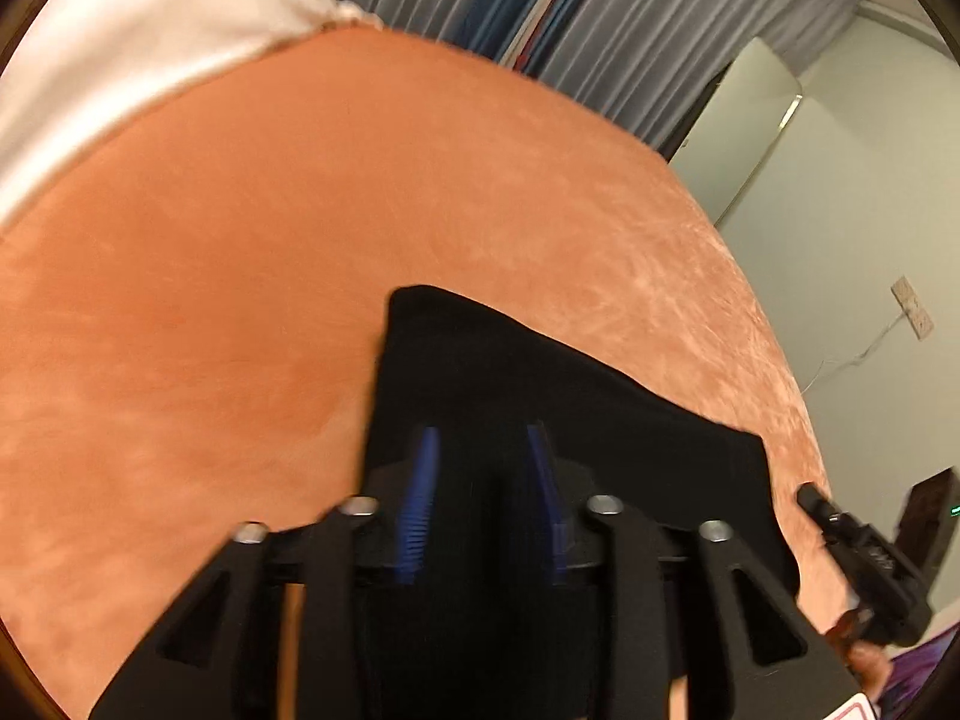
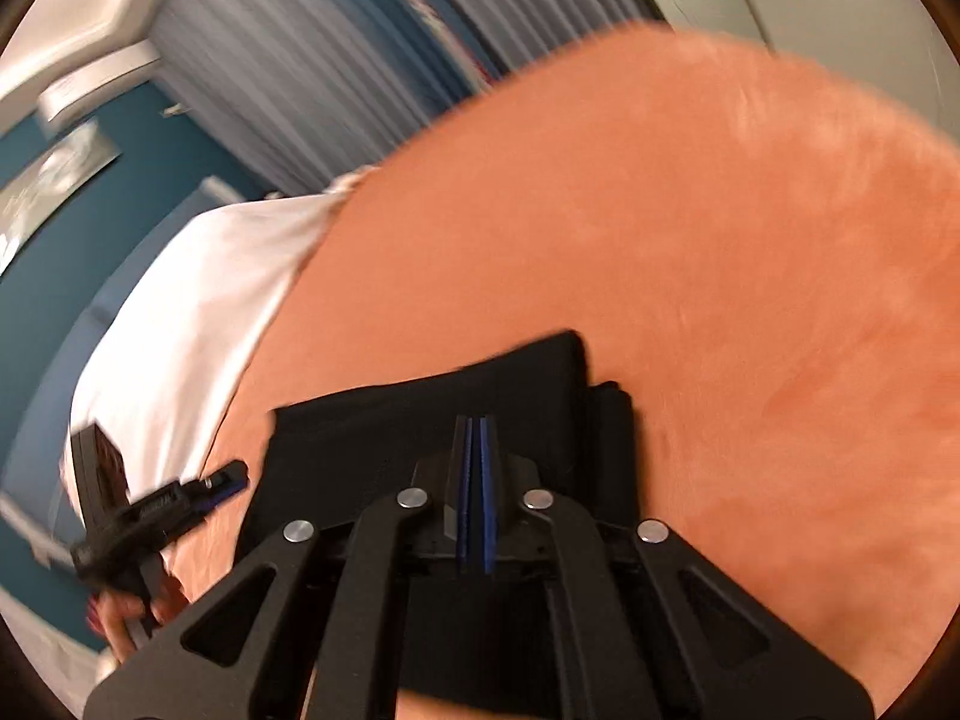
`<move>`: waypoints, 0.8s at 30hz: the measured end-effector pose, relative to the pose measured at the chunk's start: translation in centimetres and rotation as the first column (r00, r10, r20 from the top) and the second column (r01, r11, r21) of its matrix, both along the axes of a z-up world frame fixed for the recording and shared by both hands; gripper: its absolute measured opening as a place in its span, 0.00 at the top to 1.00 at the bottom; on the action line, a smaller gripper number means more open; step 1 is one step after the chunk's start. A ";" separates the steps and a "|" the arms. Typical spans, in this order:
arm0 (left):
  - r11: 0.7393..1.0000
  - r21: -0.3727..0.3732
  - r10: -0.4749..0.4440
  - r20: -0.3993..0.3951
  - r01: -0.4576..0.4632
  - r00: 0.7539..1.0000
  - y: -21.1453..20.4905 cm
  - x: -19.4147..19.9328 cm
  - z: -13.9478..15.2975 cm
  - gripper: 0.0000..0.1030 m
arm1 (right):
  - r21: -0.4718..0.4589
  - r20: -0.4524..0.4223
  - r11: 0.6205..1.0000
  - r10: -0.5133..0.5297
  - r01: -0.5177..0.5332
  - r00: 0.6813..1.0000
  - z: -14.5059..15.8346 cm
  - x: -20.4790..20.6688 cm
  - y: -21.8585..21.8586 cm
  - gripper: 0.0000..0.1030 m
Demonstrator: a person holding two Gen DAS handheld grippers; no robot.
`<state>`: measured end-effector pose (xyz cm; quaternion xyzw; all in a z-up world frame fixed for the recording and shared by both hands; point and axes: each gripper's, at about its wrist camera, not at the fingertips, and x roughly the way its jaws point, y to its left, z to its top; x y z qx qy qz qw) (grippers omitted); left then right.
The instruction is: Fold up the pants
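The black pants [image 1: 540, 384] lie folded into a compact block on the orange blanket [image 1: 240, 276]. My left gripper [image 1: 483, 438] hovers over the near part of the pants, its blue pads apart and empty. In the right wrist view the pants [image 2: 432, 420] show stacked layers at their right edge. My right gripper [image 2: 479, 423] is over them with its blue pads pressed together; no cloth shows between them. Each gripper shows in the other's view: the right one [image 1: 807, 495] at the pants' right edge, the left one [image 2: 231, 477] at their left.
White bedding [image 1: 120, 48] lies at the bed's far left and also shows in the right wrist view [image 2: 198, 312]. Grey curtains [image 1: 630, 12] hang behind the bed. A pale wall with a socket [image 1: 912, 312] stands to the right. The bed edge runs along the right.
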<state>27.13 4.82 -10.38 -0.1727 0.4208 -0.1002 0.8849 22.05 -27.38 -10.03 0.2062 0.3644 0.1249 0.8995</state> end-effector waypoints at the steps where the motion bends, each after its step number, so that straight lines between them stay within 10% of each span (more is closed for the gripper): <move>1: 1.000 0.016 -0.005 -0.002 0.005 1.000 0.0 -1.2 0.2 0.47 | -0.023 -0.018 0.999 0.030 -0.031 0.999 -0.3 -0.8 0.8 0.99; 4: 0.992 0.122 -0.028 -0.098 0.040 0.995 -1.0 -2.8 -2.7 0.44 | -0.165 -0.113 0.986 0.013 -0.032 0.993 -3.8 -1.2 1.4 1.00; 5: 0.987 0.154 -0.027 -0.127 0.047 0.992 -1.2 -2.7 -4.1 0.43 | -0.083 -0.102 0.996 0.009 -0.018 0.995 -5.3 -1.5 0.0 1.00; 8: 1.000 0.000 -0.005 -0.157 0.005 0.988 0.5 -2.3 -6.0 0.44 | 0.022 -0.130 0.999 -0.028 0.031 0.991 -4.1 -2.0 -0.5 1.00; 11: 1.000 0.029 0.008 -0.106 -0.004 0.994 0.4 -3.4 -3.5 0.51 | -0.108 -0.039 0.994 0.016 -0.020 0.999 -0.8 -4.2 2.2 0.98; 14: 0.979 0.202 -0.003 -0.061 0.015 0.998 -1.5 -4.2 -3.3 0.48 | -0.240 -0.113 0.970 0.004 -0.032 0.994 -4.3 -3.4 3.7 1.00; 20: 0.970 0.242 0.009 -0.054 0.005 0.998 -2.3 -5.5 -1.9 0.46 | -0.166 -0.022 0.985 -0.044 0.039 0.999 -0.8 -7.5 3.2 0.96; 24: 0.930 0.362 0.037 0.073 -0.061 0.997 -3.6 -9.6 2.2 0.27 | -0.239 0.055 0.968 -0.063 0.074 0.997 1.6 -11.7 4.4 0.94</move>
